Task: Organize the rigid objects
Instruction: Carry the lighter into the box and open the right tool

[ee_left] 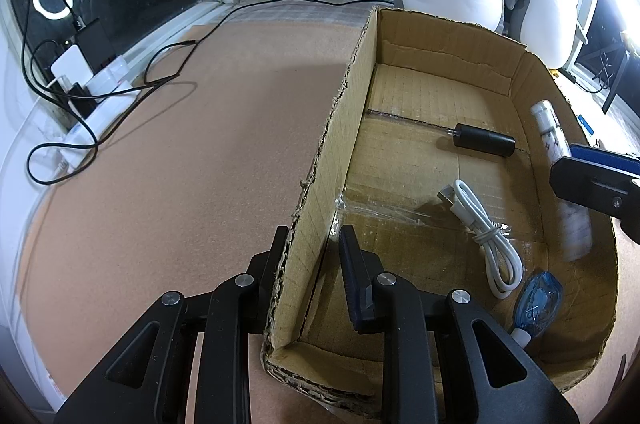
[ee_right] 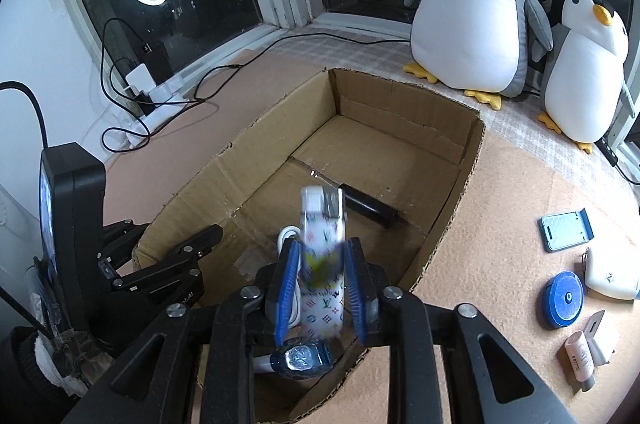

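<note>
Straddling the near left wall of a cardboard box point(ee_left: 328, 159), the left gripper point(ee_left: 316, 244) has its jaws parted, one finger outside, one inside, holding nothing; the right gripper point(ee_right: 322, 264) hangs over the box, its blue pads spread slightly, and a blurred white patterned tube point(ee_right: 323, 244) stands between them, contact unclear; inside lie a black cylinder point(ee_left: 482, 139), a white cable point(ee_left: 486, 236) and a blue dispenser point(ee_left: 536, 304).

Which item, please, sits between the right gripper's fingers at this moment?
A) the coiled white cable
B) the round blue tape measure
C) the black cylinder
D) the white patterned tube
D: in the right wrist view the white patterned tube stands between the blue pads of the right gripper above the cardboard box, while the black cylinder lies on the box floor.
</note>
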### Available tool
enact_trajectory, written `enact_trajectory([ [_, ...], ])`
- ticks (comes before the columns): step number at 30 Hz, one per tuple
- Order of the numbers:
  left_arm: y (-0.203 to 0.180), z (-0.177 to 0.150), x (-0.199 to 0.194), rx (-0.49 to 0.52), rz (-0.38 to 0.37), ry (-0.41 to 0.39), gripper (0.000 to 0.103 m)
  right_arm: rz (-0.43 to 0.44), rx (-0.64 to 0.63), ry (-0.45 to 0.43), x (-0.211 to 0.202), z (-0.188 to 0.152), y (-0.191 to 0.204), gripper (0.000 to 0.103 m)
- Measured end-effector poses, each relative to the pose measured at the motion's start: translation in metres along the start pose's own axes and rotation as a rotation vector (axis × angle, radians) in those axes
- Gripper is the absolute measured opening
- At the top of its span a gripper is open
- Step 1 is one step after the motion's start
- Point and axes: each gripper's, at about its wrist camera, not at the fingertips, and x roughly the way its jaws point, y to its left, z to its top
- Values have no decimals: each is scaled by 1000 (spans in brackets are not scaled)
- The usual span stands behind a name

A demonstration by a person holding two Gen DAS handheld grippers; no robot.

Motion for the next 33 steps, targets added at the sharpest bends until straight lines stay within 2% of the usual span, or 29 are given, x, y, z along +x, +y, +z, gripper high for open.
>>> enact_trajectory([
  [1, 0, 0, 0, 0, 0, -1, 23, 1, 1, -6, -2, 0, 0, 41],
  [2, 0, 0, 0, 1, 1, -1, 23, 4, 2, -15, -3, 0, 0, 52],
  [3, -1, 0, 0, 0, 1, -1, 23, 10, 2, -21, -5, 0, 0, 56],
  [21, 0, 0, 1, 1, 1, -2, 23, 31, 29, -35, -23, -10, -14, 57],
  [25, 0, 0, 1, 1, 1, -2, 23, 52, 32, -59, -38, -21, -29, 57],
  [33, 1, -1, 1, 5, 4, -2, 23, 39, 77, -60, -61, -48, -76, 57],
])
